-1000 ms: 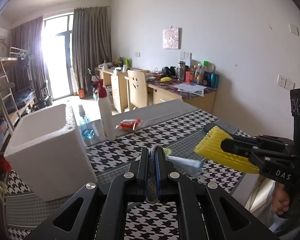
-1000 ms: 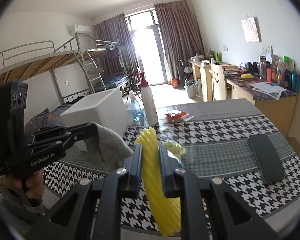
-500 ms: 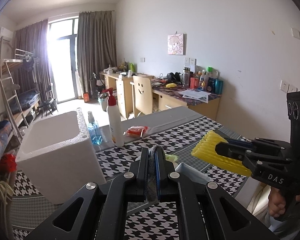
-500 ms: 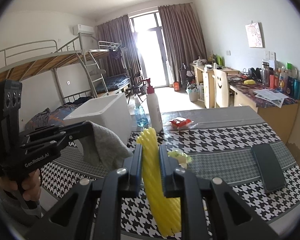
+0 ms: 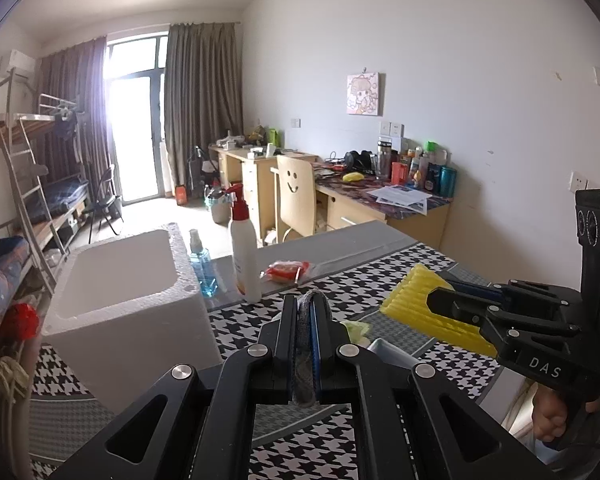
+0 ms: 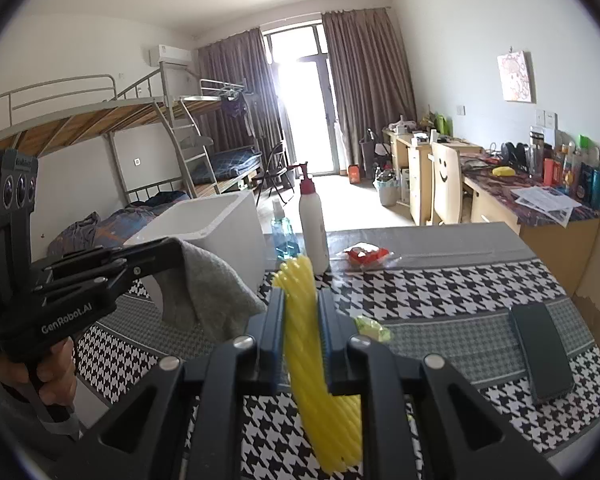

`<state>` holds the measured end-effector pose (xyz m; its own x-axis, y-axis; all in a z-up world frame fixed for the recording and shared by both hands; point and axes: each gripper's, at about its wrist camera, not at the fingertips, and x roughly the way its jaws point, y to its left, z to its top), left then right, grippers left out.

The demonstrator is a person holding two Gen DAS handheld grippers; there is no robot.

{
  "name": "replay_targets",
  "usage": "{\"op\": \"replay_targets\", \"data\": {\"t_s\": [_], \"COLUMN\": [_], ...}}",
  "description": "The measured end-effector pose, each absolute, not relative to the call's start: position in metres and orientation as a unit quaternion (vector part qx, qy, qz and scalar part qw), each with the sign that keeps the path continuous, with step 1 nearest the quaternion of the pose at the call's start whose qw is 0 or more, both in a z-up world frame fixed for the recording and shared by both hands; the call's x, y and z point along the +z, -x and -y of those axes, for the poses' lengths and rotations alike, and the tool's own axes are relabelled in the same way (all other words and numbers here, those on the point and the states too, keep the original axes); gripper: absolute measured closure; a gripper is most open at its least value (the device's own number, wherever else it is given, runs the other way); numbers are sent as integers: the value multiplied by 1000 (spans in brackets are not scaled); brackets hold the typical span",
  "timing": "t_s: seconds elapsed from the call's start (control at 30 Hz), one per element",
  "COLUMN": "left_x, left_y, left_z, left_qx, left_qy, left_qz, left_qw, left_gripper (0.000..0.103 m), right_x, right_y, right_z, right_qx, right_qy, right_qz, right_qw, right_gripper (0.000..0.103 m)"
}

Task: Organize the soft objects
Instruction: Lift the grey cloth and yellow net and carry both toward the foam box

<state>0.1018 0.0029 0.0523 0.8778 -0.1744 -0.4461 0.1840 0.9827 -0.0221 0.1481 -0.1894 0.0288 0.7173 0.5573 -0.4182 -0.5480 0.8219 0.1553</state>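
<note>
My left gripper is shut on a grey cloth, which hangs below it in the right wrist view. My right gripper is shut on a yellow ribbed foam piece, also visible in the left wrist view. Both are held above the houndstooth table. A white foam box, open at the top, stands on the table to the left, beyond the left gripper.
A white pump bottle, a blue spray bottle and a red packet stand behind the box. A black phone lies at the right. A small green-yellow item lies mid-table.
Both grippers have risen a little above the table with their loads; the views have tilted up. The grips are unchanged.
</note>
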Motion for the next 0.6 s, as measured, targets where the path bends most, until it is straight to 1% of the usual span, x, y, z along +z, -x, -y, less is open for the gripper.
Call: {"op": "replay_targets", "data": {"t_s": [0.3,0.6], "left_x": [62,77], "left_y": [-111,-116], "left_z": [-14,-21], "left_qx": [-88,-71], "left_qy": [0,-11], "left_qz": [-227,-216], "left_qw": [970,974], "left_gripper": [97,97], "right_x": [44,57], "right_y": [-158,-166], "right_z": [182,165], "right_qx": [298,300], "right_qy": [-3,9], "right_qz": [-222,-211], "right_qw": [928,930], "right_gripper": [84,84]}}
